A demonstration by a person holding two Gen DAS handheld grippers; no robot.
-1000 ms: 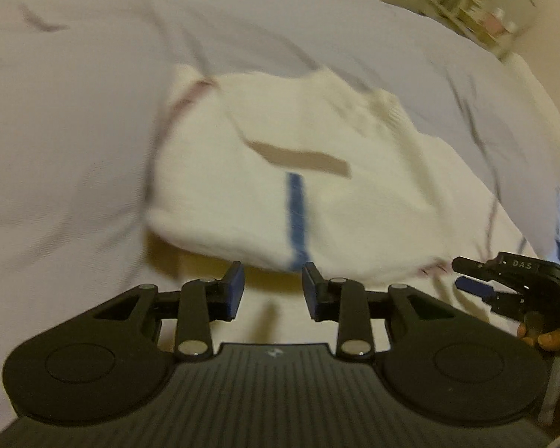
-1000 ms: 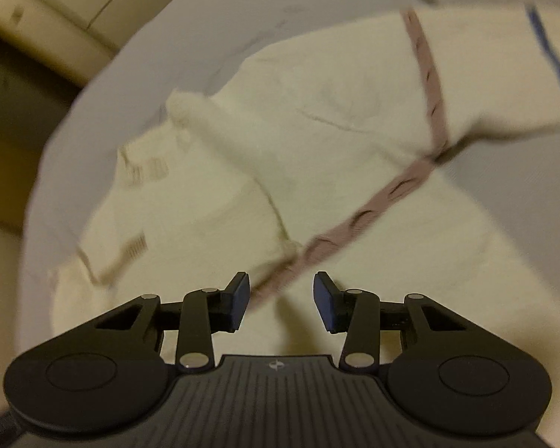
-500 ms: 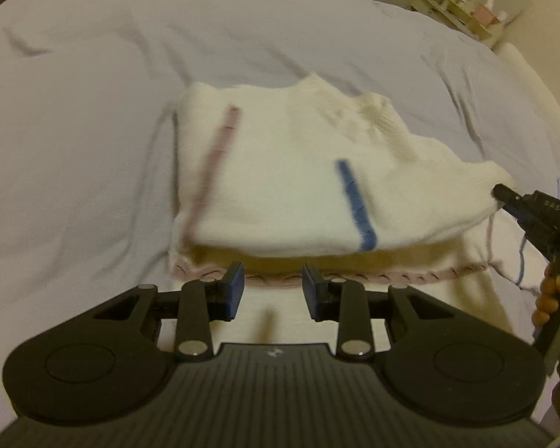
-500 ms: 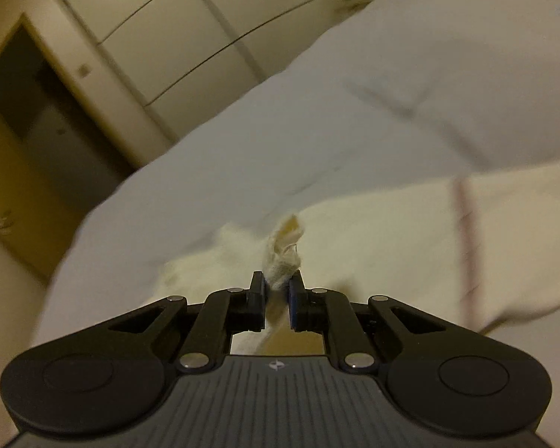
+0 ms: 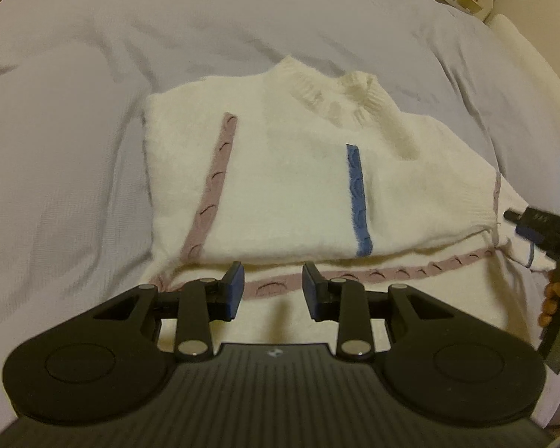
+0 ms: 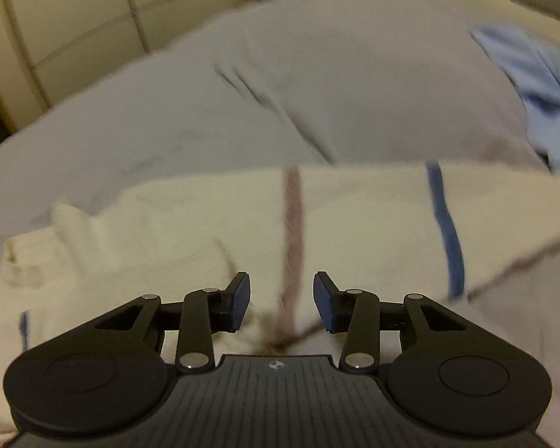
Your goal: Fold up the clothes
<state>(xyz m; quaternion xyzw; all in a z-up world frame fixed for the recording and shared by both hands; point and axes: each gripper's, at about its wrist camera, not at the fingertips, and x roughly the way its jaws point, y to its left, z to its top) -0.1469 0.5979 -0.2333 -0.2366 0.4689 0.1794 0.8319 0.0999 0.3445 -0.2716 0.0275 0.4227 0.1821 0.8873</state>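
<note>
Surface: wrinkled pale grey bedsheet (image 5: 93, 74).
Room: cream panelled wardrobe doors (image 6: 74, 18).
Garment: folded cream knitted sweater (image 5: 280, 186) lay on the sheet.
Left gripper (image 5: 272, 283): parted, empty.
Right gripper (image 6: 282, 295): parted, empty.
Writing: illegible.

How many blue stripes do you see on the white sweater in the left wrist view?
2. One thick blue stripe runs down the folded top layer of the white sweater. A thin blue one shows at the right edge, near the right hand-held gripper. Folds may hide others.
</note>
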